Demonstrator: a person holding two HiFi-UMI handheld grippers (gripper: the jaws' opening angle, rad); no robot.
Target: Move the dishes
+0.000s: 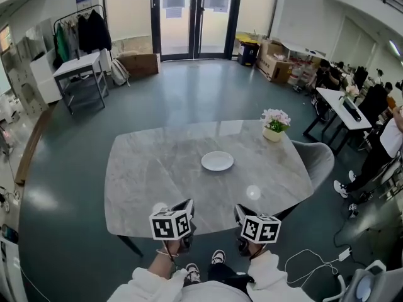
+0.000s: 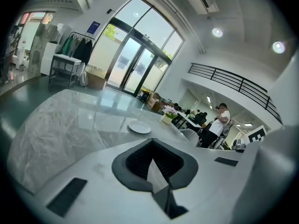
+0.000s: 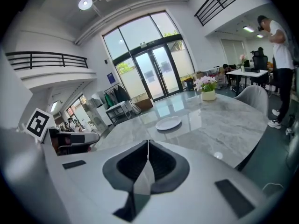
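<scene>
1. The left gripper (image 1: 186, 204) hangs over the near edge of the marble table (image 1: 141, 181), and its own view shows the jaws (image 2: 150, 141) pressed together with nothing between them.
2. Over to the right gripper (image 1: 238, 210), also at the near edge and just beside the left one. It's the same story here: the jaws (image 3: 148, 142) are closed tight to a thin seam and grip nothing.
3. Both marker cubes face up at the head camera, with white sleeves showing behind them.
4. The white plate (image 1: 217, 161) sits alone near the middle of the table, flat and upright. It's well apart from both grippers and nothing touches it.
5. From the left gripper view the plate (image 2: 139, 128) lies ahead and slightly to the left of the jaws. From the right gripper view it (image 3: 168, 123) lies ahead and slightly to the right.
6. A pot of pink flowers (image 1: 274, 124) stands at the far right corner of the table, beyond the plate.
7. A grey chair (image 1: 318, 160) is tucked in at the table's right side.
8. Glass doors (image 1: 195, 17) close off the far end of the room.
</scene>
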